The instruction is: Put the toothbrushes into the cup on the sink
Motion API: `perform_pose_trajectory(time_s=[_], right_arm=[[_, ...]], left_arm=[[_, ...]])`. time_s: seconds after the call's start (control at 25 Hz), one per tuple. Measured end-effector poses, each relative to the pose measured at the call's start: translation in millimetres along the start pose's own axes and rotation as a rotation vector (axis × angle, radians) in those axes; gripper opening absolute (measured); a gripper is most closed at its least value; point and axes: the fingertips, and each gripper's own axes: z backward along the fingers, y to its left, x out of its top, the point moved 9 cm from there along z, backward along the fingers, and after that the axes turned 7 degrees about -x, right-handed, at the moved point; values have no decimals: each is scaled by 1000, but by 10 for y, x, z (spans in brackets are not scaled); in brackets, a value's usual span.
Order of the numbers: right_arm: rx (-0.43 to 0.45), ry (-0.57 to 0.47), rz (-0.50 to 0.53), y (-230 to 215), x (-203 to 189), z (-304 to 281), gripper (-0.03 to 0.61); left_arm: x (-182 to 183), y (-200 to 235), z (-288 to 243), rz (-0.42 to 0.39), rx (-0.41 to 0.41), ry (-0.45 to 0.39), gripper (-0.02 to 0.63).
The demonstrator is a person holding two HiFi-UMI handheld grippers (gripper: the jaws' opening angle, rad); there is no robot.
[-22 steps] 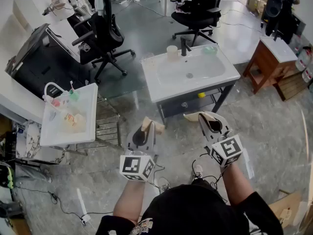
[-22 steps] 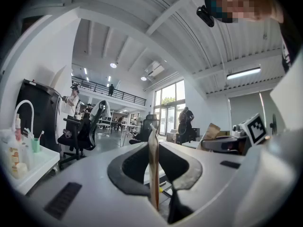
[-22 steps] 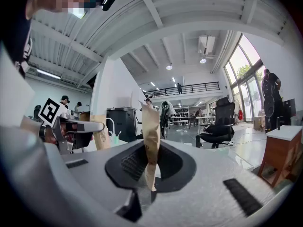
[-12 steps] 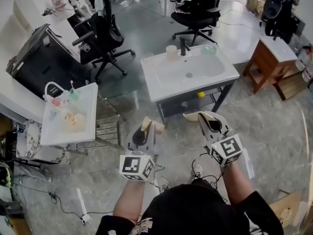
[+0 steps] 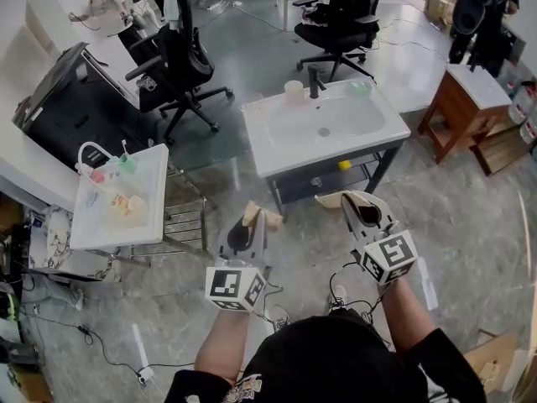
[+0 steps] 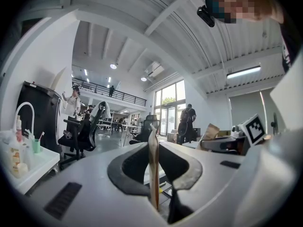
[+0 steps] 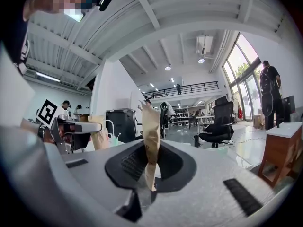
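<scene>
Standing at the far edge of the white sink (image 5: pixel 277 154), the pale cup (image 5: pixel 294 91) is just beside the black tap (image 5: pixel 315 81), and nothing shows sticking out of it. What looks like a toothbrush (image 6: pixel 41 136) stands upright in a small green cup (image 5: pixel 127 164) on a separate white surface (image 5: pixel 151 225) to the left, well apart from the sink, among bottles too small to make out. The person stands on the floor in front of the sink, some way back from it, with both grippers held low and side by side. The left gripper (image 5: pixel 254 214) points towards the sink; its jaws are together, the tan pads meeting in a thin line with nothing between them. The right gripper (image 5: pixel 333 198) is level with it, near but not touching, and its jaws are likewise pressed together and empty. Two black office chairs (image 5: pixel 180 65) stand beyond the sink, and a wooden side table (image 5: pixel 461 112) is to its right
</scene>
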Motion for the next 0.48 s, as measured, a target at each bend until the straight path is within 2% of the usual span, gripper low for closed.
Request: perform_pose_trajectory(time_s=[0.48], right_arm=[[32,-6,-5,-422,-18,-16,43]], left_arm=[[-68,-249,-339,2,21,0,61]])
